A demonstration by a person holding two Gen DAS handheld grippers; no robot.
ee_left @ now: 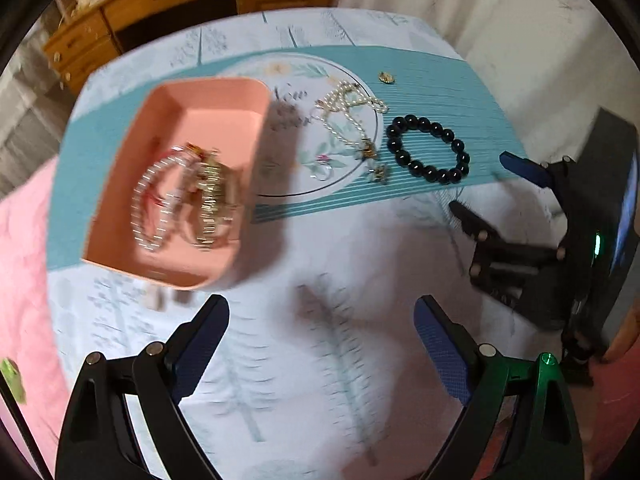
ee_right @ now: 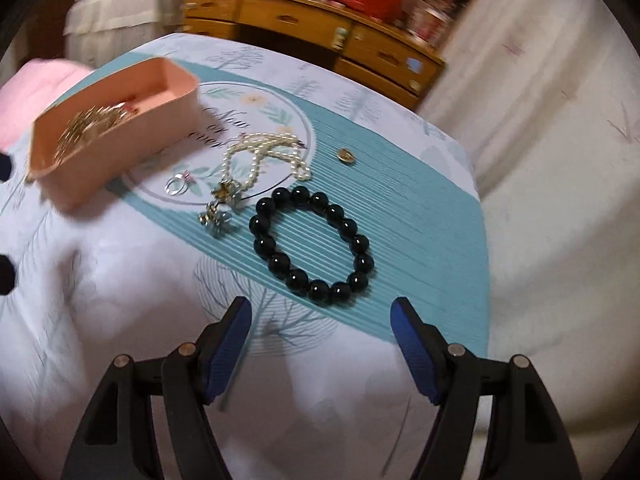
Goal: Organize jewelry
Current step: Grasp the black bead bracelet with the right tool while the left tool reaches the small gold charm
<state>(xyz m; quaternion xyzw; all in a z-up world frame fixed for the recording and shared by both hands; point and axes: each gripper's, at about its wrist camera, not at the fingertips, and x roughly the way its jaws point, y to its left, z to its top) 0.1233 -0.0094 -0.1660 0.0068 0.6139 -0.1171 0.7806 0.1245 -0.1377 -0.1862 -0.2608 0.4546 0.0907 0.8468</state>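
Black bead bracelet [ee_right: 312, 244] on teal mat [ee_right: 420, 216] | mat script blurred | left gripper [ee_left: 320, 344], right gripper [ee_right: 320, 340] both apart

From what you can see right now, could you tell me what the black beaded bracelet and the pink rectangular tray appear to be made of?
The black beaded bracelet looks like polished stone or glass: its round beads carry sharp glossy highlights. The pink rectangular tray looks like matte moulded plastic, with smooth, even walls, rounded corners and no shine.
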